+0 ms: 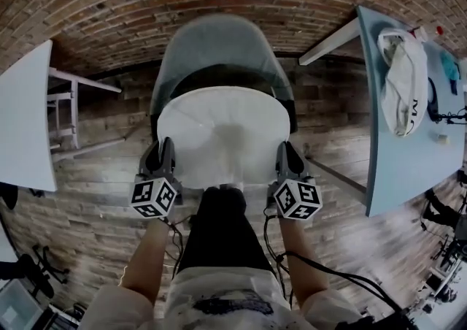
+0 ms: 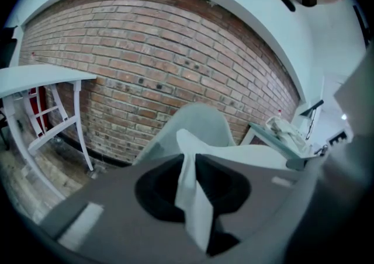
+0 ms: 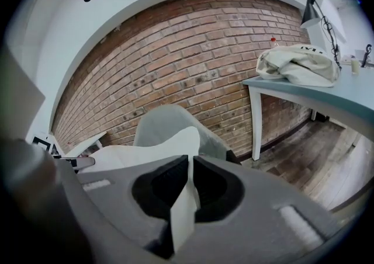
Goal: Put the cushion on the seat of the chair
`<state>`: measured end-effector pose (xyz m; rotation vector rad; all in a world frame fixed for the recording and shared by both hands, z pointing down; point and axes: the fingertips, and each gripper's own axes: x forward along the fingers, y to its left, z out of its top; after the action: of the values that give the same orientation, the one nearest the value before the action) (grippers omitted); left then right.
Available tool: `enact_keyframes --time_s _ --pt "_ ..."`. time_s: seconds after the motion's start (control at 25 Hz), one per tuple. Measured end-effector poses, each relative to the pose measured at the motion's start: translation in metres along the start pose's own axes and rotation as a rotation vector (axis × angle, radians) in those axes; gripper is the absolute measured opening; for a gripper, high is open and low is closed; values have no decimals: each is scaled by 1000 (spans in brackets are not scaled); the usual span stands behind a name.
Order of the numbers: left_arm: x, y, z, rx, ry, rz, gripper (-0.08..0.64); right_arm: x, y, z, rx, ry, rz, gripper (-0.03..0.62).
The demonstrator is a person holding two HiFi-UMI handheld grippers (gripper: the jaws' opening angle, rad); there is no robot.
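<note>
A round white cushion hangs flat over the seat of a pale grey shell chair that stands against the brick wall. My left gripper is shut on the cushion's left edge, and the white fabric is pinched between its jaws. My right gripper is shut on the right edge, with a fold of the cushion between its jaws. The chair's backrest rises behind the cushion in both gripper views. The seat is mostly hidden under the cushion.
A light blue table on the right carries a white bag and small items. Another white table stands at the left, beside a white frame. The floor is wooden planks; cables trail from the grippers.
</note>
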<state>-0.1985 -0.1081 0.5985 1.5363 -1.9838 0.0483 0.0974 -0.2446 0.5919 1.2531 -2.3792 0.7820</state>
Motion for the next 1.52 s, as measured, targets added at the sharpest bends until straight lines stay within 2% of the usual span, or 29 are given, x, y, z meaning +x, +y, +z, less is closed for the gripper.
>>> enact_keyframes --time_s 0.36,1.16,1.52 --pt "43 27 -49 0 40 20 48 47 -23 -51 -10 42 -12 25" --pt "109 65 -132 -21 104 58 48 122 -60 -128 -25 109 -38 25" --pt "125 72 -168 23 155 105 48 141 -78 -163 -62 164 -43 25"
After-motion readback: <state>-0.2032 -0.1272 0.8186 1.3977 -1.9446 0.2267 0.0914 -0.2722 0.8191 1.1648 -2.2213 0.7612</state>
